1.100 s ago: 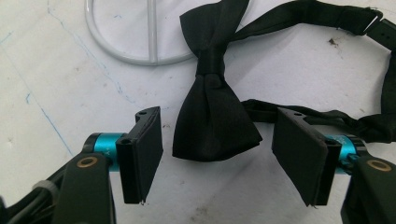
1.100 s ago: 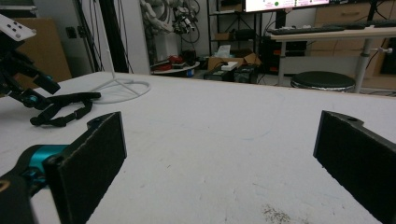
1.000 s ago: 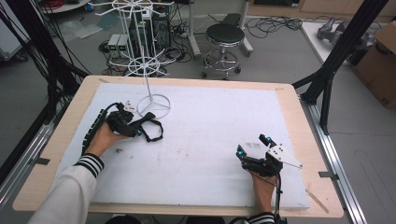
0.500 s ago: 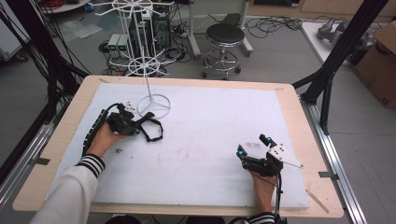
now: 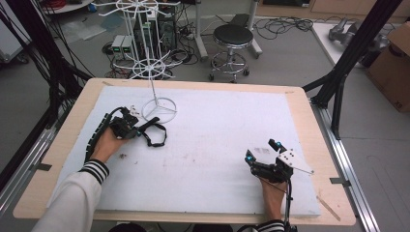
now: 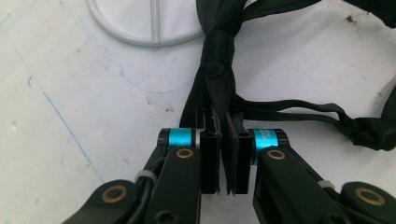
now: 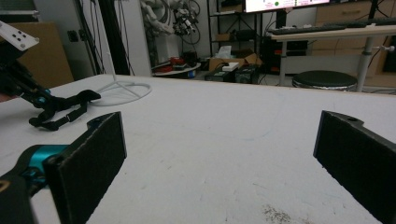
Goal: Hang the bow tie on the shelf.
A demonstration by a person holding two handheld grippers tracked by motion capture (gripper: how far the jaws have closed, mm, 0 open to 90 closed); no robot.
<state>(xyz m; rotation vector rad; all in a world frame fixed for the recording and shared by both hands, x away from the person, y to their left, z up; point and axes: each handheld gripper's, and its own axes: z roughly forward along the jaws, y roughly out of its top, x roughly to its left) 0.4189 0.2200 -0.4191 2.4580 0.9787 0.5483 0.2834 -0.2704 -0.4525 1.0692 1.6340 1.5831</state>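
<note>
Near rack base, left tongs (image 6: 223,154) pinch black strap (image 6: 215,70); right tongs (image 7: 219,163) agape.

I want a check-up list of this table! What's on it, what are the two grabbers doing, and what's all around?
Surface: white mat on a wooden table, with faint marks and specks.
Job's things: black strap lying on the mat beside the ring base of a white wire rack.
Clutter: nothing seen.
Grippers: left gripper shut on the black strap; right gripper open, jaws wide apart, nothing between them.
Cables: a black cable runs along the left hand; floor cables lie beyond the table.
Surroundings: black stool, cardboard box, black frame posts.
</note>
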